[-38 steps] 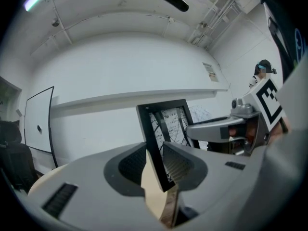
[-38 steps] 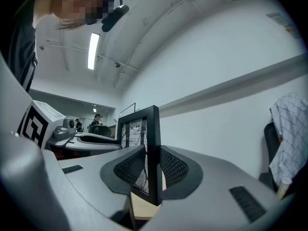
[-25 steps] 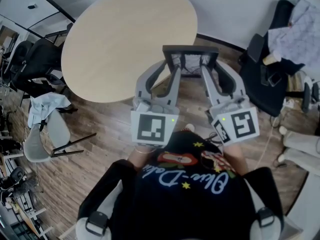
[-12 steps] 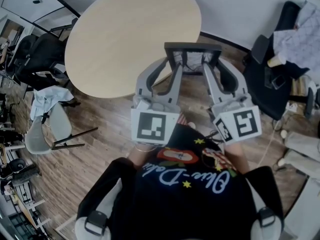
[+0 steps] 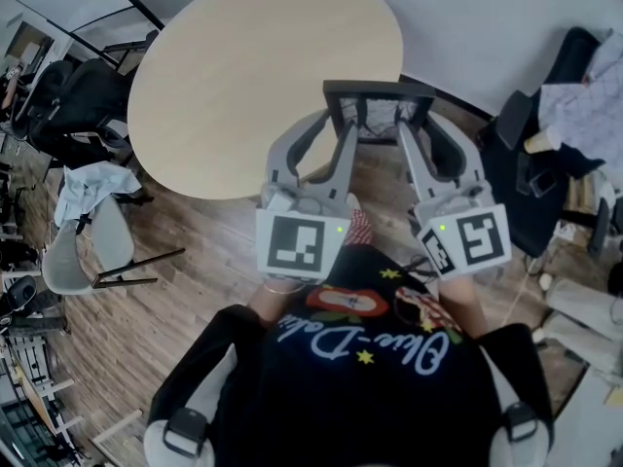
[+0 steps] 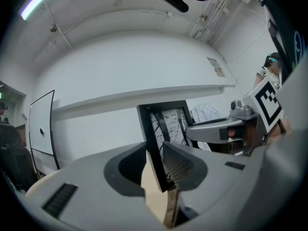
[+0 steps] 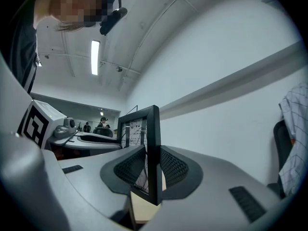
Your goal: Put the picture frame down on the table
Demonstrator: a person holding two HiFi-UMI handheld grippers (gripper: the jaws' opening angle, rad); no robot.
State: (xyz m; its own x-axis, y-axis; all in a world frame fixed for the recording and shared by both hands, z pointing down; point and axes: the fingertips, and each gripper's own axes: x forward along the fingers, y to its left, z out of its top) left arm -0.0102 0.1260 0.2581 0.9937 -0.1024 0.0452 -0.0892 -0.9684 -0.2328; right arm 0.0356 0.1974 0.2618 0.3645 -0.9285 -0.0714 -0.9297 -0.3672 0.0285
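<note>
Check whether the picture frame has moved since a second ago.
Yes, slightly: the picture frame now overlaps more of the round table along its edge, having moved toward it.

Left hand-held gripper, right one (clamped)

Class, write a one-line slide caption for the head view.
Black picture frame clamped at its sides by left gripper and right gripper, beside the round table, not yet set down.

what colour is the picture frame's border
Black. The picture frame shows it best in the right gripper view.
</note>
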